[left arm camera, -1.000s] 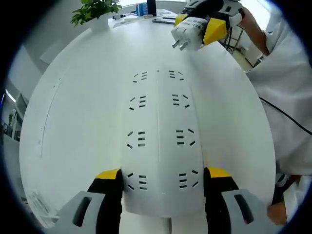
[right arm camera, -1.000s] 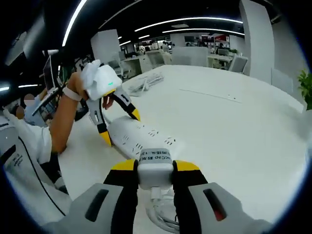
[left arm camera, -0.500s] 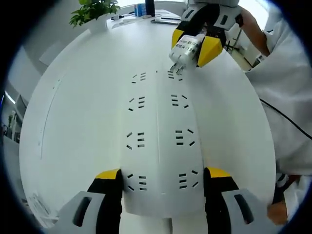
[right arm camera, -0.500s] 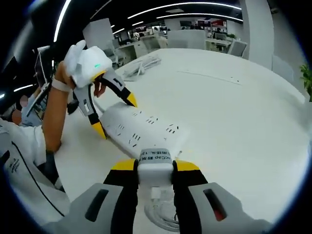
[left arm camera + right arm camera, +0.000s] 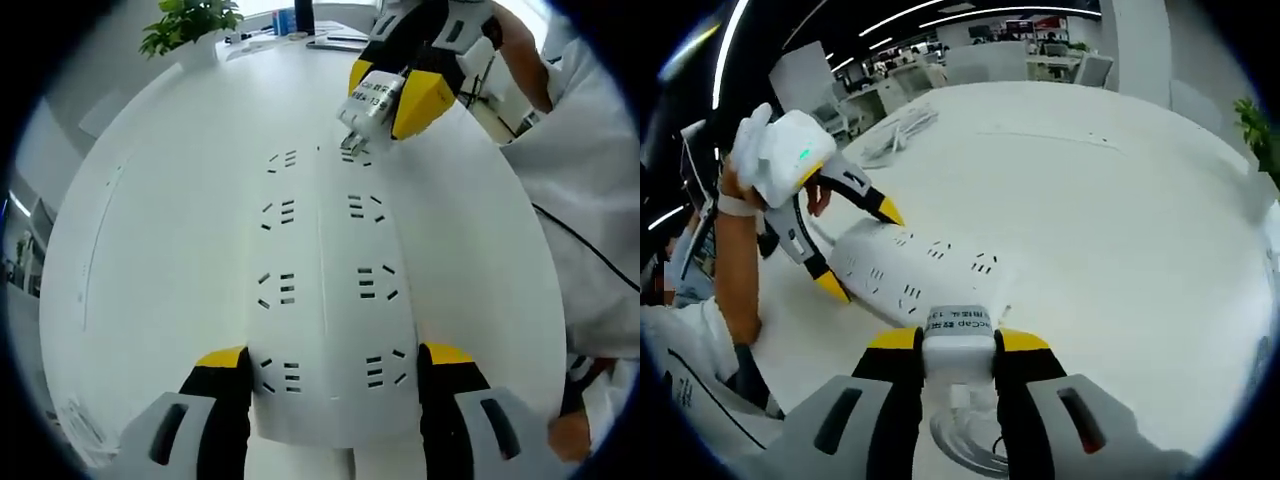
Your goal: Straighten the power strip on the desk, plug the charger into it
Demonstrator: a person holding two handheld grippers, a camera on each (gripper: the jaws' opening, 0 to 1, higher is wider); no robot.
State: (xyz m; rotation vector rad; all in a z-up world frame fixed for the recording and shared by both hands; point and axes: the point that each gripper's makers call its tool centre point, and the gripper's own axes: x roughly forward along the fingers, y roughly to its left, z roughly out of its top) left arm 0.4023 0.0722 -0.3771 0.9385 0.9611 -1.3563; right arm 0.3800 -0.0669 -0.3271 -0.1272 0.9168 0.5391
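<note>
both grippers clenched: left gripper [image 5: 332,372] on power strip [image 5: 325,290], right gripper [image 5: 958,345] on charger [image 5: 959,341].

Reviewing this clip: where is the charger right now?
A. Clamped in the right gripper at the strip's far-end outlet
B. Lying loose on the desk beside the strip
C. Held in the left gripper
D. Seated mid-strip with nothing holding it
A: the right gripper clamps the charger, prongs at the far-end outlet of the power strip.
</note>
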